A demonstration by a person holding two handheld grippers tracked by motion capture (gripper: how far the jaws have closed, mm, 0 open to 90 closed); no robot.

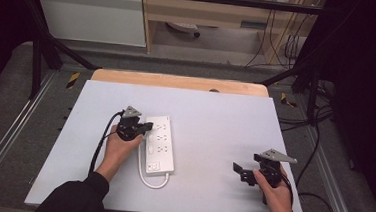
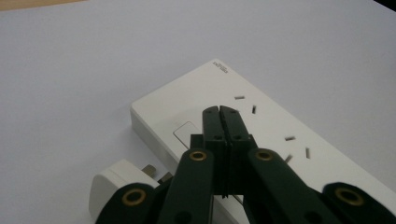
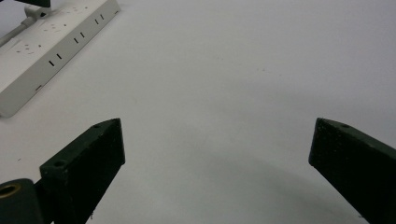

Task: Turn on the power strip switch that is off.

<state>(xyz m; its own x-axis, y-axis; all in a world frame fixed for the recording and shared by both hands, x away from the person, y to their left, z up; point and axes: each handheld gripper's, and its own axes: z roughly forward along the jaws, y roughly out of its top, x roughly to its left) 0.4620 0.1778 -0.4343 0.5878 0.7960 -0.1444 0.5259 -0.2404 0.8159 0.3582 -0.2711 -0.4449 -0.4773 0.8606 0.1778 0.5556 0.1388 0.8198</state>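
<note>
A white power strip (image 1: 159, 145) lies on the white board left of centre, its cable (image 1: 149, 182) looping off the near end. My left gripper (image 1: 146, 128) is shut with nothing between its jaws, its tips (image 2: 219, 113) over the strip (image 2: 266, 121) close to a square button (image 2: 187, 133). I cannot tell whether they touch it. A white plug (image 2: 112, 185) lies beside the strip with its prongs turned toward it. My right gripper (image 1: 240, 172) stands open and empty above bare board at the near right (image 3: 215, 140). The strip (image 3: 51, 44) shows at its far left.
The white board (image 1: 210, 122) rests on a wooden table (image 1: 177, 81) inside a black frame. Cables trail over the floor at the right (image 1: 315, 195). A white cabinet (image 1: 92, 14) and wooden shelving (image 1: 207, 12) stand behind.
</note>
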